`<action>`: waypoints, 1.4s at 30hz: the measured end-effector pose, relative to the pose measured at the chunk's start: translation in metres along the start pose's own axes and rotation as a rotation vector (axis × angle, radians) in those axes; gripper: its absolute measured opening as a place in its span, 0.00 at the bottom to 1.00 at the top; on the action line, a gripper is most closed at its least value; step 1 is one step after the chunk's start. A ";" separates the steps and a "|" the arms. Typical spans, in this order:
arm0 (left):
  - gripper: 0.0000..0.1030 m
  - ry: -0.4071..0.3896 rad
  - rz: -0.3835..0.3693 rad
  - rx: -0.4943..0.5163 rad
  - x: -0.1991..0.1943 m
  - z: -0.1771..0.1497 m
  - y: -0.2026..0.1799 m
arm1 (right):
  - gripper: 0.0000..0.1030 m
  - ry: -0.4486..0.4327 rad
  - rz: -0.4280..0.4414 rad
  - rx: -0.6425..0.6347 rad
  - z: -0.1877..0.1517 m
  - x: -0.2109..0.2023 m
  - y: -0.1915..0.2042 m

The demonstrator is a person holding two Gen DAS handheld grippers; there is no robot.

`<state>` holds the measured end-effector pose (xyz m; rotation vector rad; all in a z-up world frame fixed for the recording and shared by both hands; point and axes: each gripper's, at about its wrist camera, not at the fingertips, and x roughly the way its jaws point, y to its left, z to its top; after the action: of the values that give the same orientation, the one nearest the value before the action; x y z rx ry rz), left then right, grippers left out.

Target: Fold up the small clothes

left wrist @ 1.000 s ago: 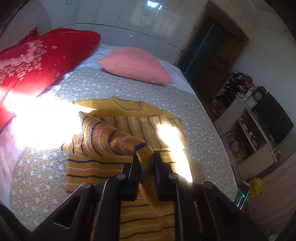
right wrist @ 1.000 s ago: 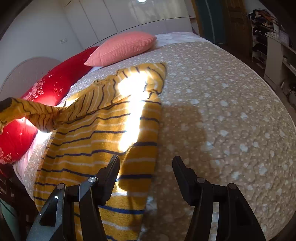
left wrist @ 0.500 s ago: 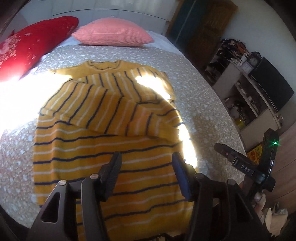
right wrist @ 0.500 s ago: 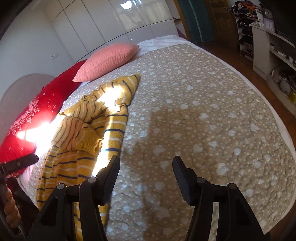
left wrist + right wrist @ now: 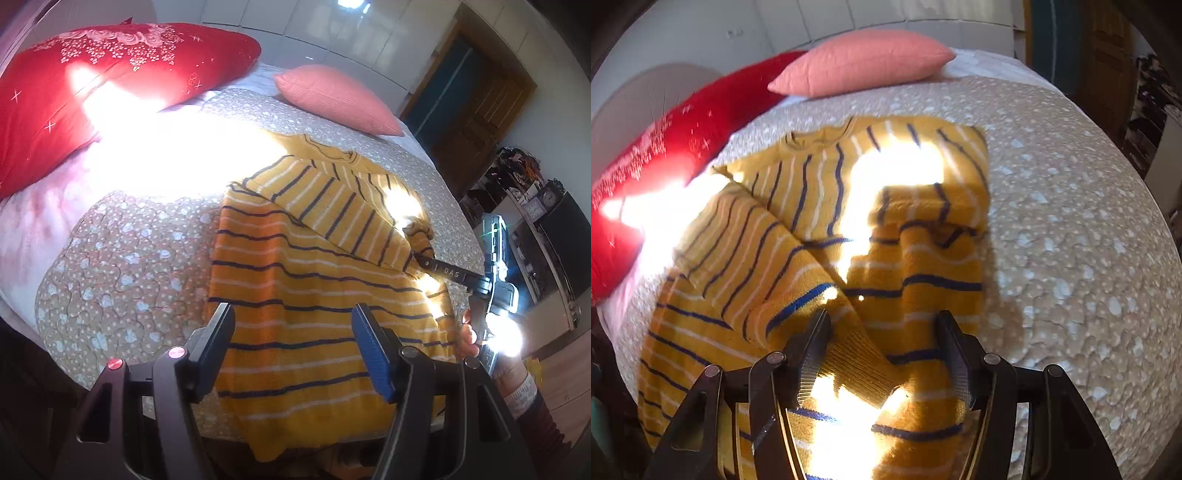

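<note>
The yellow striped knit sweater (image 5: 295,280) lies flat on the bed's quilt (image 5: 122,258) with one sleeve (image 5: 764,258) folded diagonally across its front. It looks soft, floppy and fairly thick, so it should drape and bunch rather than slip. The left hand-held gripper (image 5: 293,332) hovers open over the near hem, and the right hand-held gripper (image 5: 882,347) stands open around the folded sleeve's ribbed cuff (image 5: 857,365), the firmest place to pinch.

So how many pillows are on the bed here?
2: a red pillow at the head of the bed on the left, and a pink pillow beside it to the right. No others visible.
</note>
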<state>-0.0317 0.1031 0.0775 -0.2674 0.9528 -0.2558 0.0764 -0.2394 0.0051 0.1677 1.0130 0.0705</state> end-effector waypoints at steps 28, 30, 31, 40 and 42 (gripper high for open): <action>0.63 0.068 0.019 -0.101 0.038 0.000 0.050 | 0.47 -0.106 -0.226 -0.051 0.022 -0.062 -0.046; 0.63 0.077 0.008 -0.098 0.041 -0.003 0.046 | 0.55 -0.123 -0.248 -0.082 0.026 -0.058 -0.036; 0.63 0.079 0.008 -0.090 0.042 -0.005 0.043 | 0.55 -0.111 -0.262 -0.081 0.028 -0.051 -0.035; 0.63 0.121 0.009 -0.126 0.051 -0.019 0.057 | 0.00 0.078 -0.070 0.118 -0.024 -0.013 -0.056; 0.63 0.132 0.002 -0.138 0.054 -0.023 0.061 | 0.00 0.067 -0.044 0.151 -0.042 -0.023 -0.060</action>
<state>-0.0150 0.1397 0.0030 -0.3798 1.1028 -0.2082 0.0273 -0.2976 -0.0078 0.2820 1.0889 -0.0413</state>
